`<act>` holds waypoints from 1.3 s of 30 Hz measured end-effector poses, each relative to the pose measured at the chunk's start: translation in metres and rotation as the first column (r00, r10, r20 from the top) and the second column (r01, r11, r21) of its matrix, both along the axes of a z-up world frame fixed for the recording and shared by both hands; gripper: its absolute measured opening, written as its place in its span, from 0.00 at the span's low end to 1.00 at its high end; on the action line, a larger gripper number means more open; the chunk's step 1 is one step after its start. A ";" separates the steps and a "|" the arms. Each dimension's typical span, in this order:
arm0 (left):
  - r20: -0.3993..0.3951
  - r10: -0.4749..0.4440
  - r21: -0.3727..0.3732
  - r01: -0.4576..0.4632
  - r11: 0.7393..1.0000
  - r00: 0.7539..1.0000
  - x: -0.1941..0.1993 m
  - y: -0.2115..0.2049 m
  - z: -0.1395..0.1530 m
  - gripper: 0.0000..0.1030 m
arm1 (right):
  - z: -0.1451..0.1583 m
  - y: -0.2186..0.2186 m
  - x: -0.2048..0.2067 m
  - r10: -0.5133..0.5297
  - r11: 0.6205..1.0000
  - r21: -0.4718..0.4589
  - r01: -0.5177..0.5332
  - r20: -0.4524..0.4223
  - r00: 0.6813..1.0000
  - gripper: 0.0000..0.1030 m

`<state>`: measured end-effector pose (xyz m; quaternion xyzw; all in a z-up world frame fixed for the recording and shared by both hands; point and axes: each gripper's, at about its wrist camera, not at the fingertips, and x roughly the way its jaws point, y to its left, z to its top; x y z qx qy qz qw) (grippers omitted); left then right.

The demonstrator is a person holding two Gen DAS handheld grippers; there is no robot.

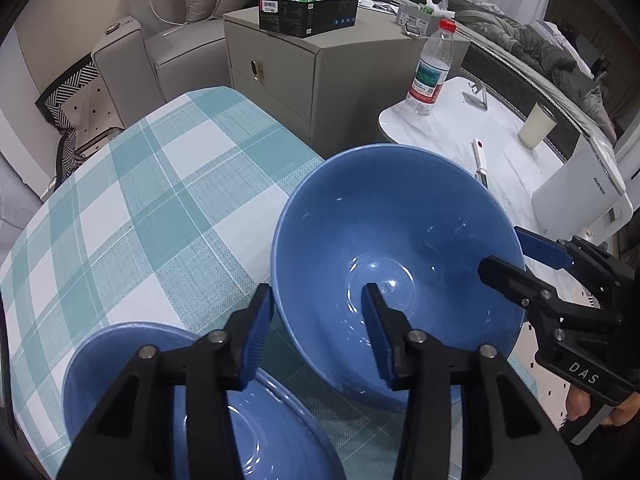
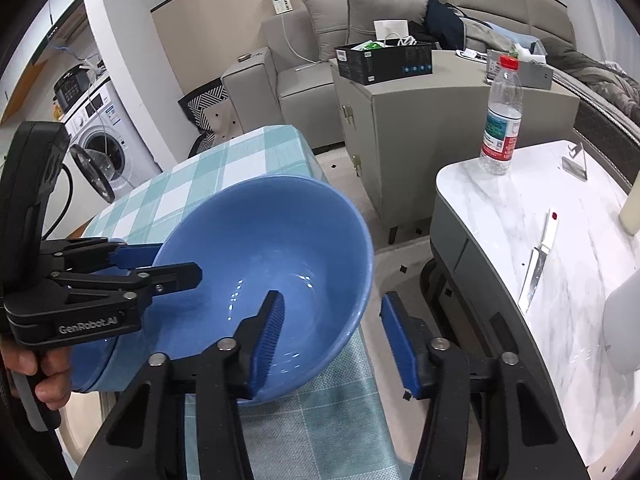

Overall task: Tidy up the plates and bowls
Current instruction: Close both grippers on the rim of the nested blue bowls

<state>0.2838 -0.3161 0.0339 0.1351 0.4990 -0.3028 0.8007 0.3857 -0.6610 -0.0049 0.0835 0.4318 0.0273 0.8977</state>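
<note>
Bowl [image 1: 396, 264], blue, tilted above worktop [image 1: 132, 200], straddled at both rims: left hand-held gripper [image 1: 318, 336] parted across near wall, right hand-held gripper [image 2: 332, 340] likewise parted. Plate [image 1: 120, 364] below-left of left hand-held gripper.

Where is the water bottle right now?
The water bottle stands upright on the white marble table, at its far edge beside the grey cabinet, upper right in both wrist views.

Bowl [image 1: 396, 272] sits tilted at the right edge of the checked table [image 1: 160, 200]. Plate [image 1: 248, 420] lies on the table, left of and nearer than the bowl. Cabinet [image 1: 320, 80] stands behind the table with a box [image 1: 308, 16] on top. Side table [image 1: 500, 168], right of the bowl, carries a bottle [image 1: 432, 68], cup [image 1: 536, 124] and knife [image 1: 480, 160].
</note>
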 end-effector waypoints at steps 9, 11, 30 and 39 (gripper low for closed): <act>0.025 0.002 0.018 -0.002 1.000 1.000 -0.002 0.002 0.000 0.29 | 0.004 0.001 -0.003 0.001 1.000 -0.019 -0.001 0.009 1.000 0.34; 0.023 0.004 0.012 -0.004 1.000 1.000 -0.002 0.003 0.001 0.28 | 0.006 0.000 -0.004 -0.004 1.000 -0.021 0.004 0.018 1.000 0.33; 0.108 0.026 -0.092 -0.016 0.996 0.994 -0.018 0.019 0.041 0.28 | 0.048 0.005 -0.030 -0.018 1.000 -0.021 0.022 0.156 0.988 0.32; 0.135 0.054 -0.145 -0.034 0.989 0.989 -0.028 0.044 0.060 0.28 | 0.067 0.020 -0.043 0.009 1.000 -0.016 -0.006 0.227 0.974 0.30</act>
